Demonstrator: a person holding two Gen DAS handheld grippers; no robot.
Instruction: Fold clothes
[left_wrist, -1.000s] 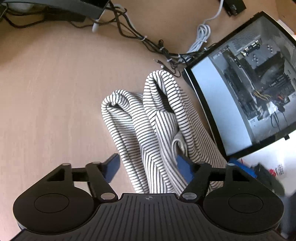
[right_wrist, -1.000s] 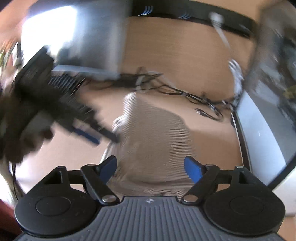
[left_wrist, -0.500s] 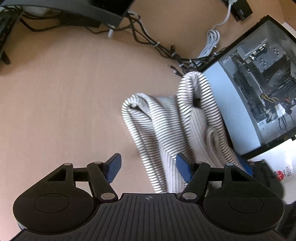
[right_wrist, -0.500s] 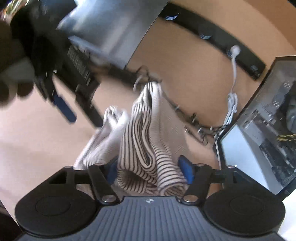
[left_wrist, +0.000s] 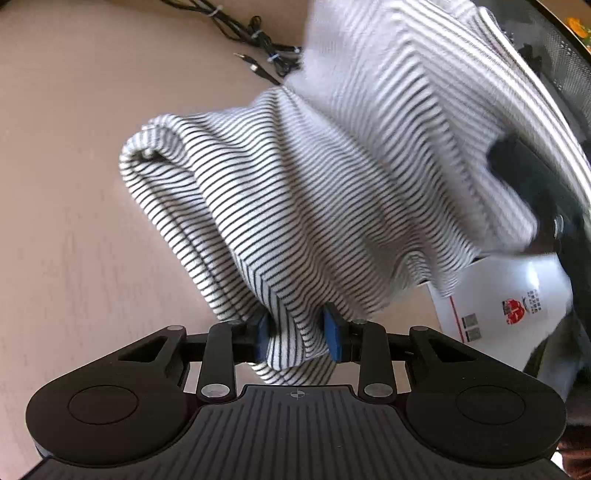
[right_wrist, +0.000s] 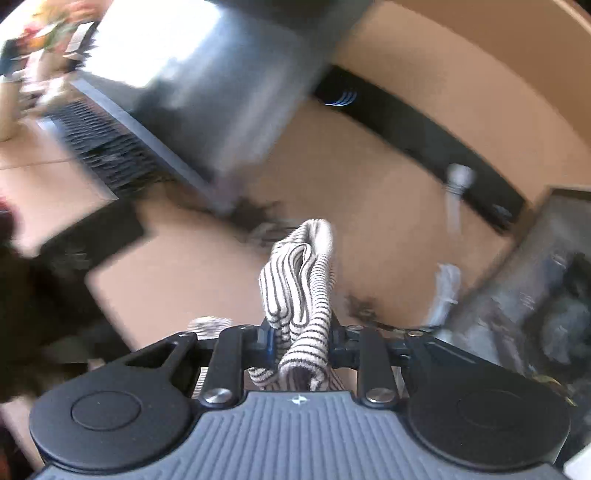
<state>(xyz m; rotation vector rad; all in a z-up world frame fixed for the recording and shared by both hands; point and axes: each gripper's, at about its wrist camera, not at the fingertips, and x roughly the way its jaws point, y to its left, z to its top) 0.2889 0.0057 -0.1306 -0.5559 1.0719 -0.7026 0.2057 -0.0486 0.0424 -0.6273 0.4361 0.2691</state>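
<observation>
Striped knit, white with thin dark lines, fills the middle of the left wrist view: the garment (left_wrist: 314, 206) runs from our left gripper (left_wrist: 297, 338) at the lower centre up toward the upper right of the frame, bunched and hanging in loose folds above the wooden table (left_wrist: 74, 221). Our left gripper is closed tight on a pinch of that fabric. In the right wrist view our right gripper (right_wrist: 301, 341) is likewise clamped on a rolled wad of the same garment, which pokes up at frame centre.

So both of us hold the cloth, and its long axis stretches between the two grips, lower left to upper right in the left view; neither hand is nearer. We judge any spreading or laying flat depends on drawing these two points apart along that line.

Around it: a cable bundle (left_wrist: 258, 40) at the top centre, a white box (left_wrist: 506, 306) at the lower right, and a dark mesh case (left_wrist: 554, 48) at the upper right edge, crowding the right side. The right view is blurred.
</observation>
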